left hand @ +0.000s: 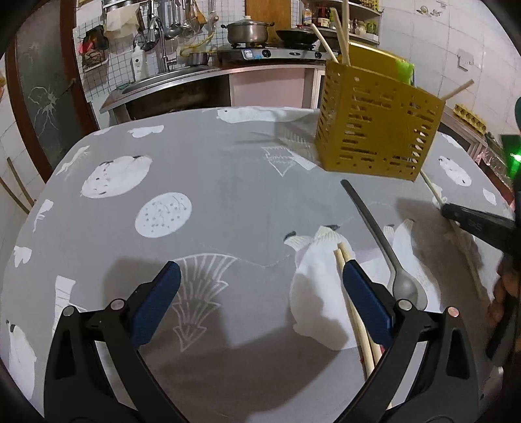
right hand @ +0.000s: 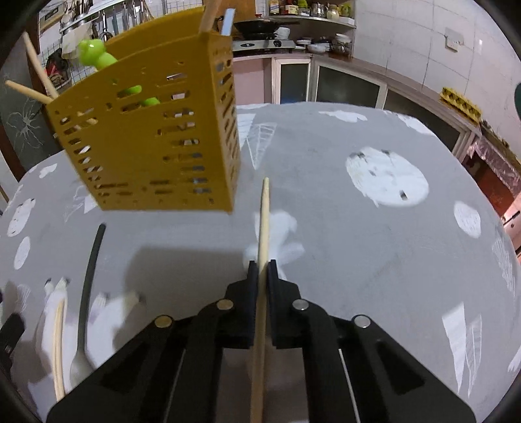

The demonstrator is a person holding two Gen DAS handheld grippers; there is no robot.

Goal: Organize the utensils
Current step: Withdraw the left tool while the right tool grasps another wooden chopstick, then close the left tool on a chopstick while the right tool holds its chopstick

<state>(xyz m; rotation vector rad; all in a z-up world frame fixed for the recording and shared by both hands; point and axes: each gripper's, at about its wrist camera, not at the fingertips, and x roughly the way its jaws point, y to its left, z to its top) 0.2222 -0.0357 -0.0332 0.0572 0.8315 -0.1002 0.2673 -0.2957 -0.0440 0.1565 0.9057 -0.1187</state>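
Chopstick [right hand: 264, 221] pinched mid-shaft in right gripper [right hand: 262, 265] jaws, tip toward 12 o'clock, yellow holder [right hand: 146, 130] at 10. Light, stiff, slippery wood; may pivot. Left gripper [left hand: 260, 283] jaws wide, empty.

A utensil caddy [left hand: 377, 123] stood on the table [left hand: 211, 195] at the upper right of the left wrist view, with chopsticks [left hand: 340, 31] poking up out of it. In front of it lay a spoon [left hand: 381, 240]. Left of the spoon lay a chopstick pair [left hand: 353, 309], and to its right a single chopstick [right hand: 263, 227].
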